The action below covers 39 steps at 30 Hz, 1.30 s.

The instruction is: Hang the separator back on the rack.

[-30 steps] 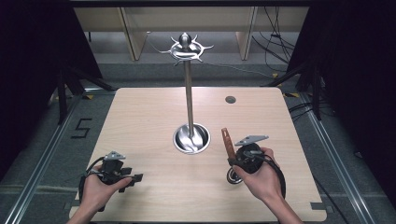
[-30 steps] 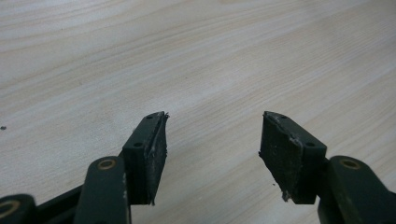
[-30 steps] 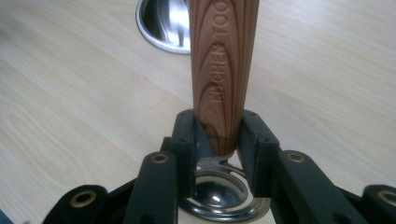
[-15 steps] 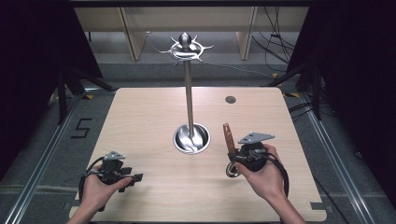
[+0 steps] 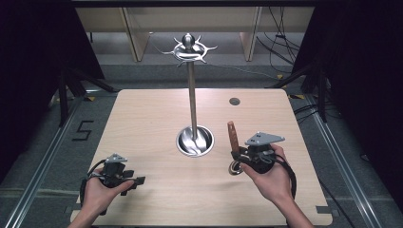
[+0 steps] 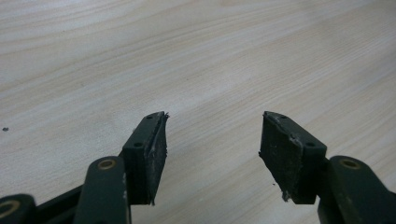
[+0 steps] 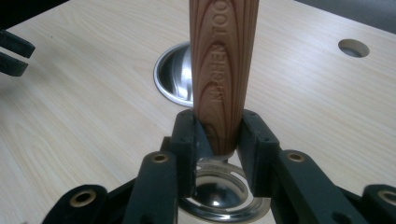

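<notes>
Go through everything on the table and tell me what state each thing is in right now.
Left gripper: open, empty, low over the table.
Right gripper: shut on the wooden-handled utensil.
Wooden-handled utensil: gripped at the handle's lower end, metal ring end toward the hand.
Hook stand: upright, hooks bare.
</notes>
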### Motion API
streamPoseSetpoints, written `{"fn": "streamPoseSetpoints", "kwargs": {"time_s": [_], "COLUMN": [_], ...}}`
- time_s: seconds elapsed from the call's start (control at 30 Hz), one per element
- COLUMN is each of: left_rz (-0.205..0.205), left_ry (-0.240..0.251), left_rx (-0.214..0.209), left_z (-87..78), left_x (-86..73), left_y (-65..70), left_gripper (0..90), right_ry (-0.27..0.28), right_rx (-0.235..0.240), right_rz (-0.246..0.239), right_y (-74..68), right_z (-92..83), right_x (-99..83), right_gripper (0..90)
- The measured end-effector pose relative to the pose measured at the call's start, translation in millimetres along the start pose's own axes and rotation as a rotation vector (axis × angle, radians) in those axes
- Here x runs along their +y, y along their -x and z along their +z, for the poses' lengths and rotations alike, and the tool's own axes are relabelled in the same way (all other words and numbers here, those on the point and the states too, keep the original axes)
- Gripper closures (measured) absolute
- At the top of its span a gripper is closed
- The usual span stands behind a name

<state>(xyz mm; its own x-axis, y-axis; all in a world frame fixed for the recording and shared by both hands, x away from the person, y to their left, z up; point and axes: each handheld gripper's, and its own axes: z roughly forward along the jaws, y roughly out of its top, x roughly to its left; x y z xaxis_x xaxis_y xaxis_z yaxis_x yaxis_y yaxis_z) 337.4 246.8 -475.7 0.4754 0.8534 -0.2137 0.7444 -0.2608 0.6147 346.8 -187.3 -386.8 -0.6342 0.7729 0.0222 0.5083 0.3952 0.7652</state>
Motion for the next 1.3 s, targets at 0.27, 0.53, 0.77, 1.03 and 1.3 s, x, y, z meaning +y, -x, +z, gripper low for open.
{"fn": "streamPoseSetpoints", "kwargs": {"time_s": [0.27, 0.53, 0.77, 1.03, 1.3], "left_rz": [-0.004, -0.004, -0.002, 0.0, 0.0], "left_ry": [0.001, 0.001, 0.003, 0.003, 0.004], "left_rx": [-0.003, 0.001, -0.003, -0.002, -0.003], "left_z": [0.3, -0.6, -0.6, -0.7, -0.8], "left_x": [0.0, 0.0, 0.1, 0.1, 0.1], "left_y": [-0.7, -0.7, -1.2, -0.9, -1.1], "left_gripper": [40.4, 40.4, 40.4, 40.3, 40.3], "right_ry": [0.043, 0.074, 0.1, 0.119, 0.161], "right_rx": [0.001, 0.011, 0.02, 0.04, 0.037], "right_rz": [0.004, -0.038, -0.043, -0.067, -0.09], "right_y": [3.0, 6.2, 5.5, 4.8, 3.7], "right_z": [-4.7, -10.9, -14.9, -18.7, -20.2], "right_x": [2.1, 9.4, 15.9, 25.6, 36.7], "right_gripper": [70.1, 70.1, 70.1, 70.0, 70.1]}}
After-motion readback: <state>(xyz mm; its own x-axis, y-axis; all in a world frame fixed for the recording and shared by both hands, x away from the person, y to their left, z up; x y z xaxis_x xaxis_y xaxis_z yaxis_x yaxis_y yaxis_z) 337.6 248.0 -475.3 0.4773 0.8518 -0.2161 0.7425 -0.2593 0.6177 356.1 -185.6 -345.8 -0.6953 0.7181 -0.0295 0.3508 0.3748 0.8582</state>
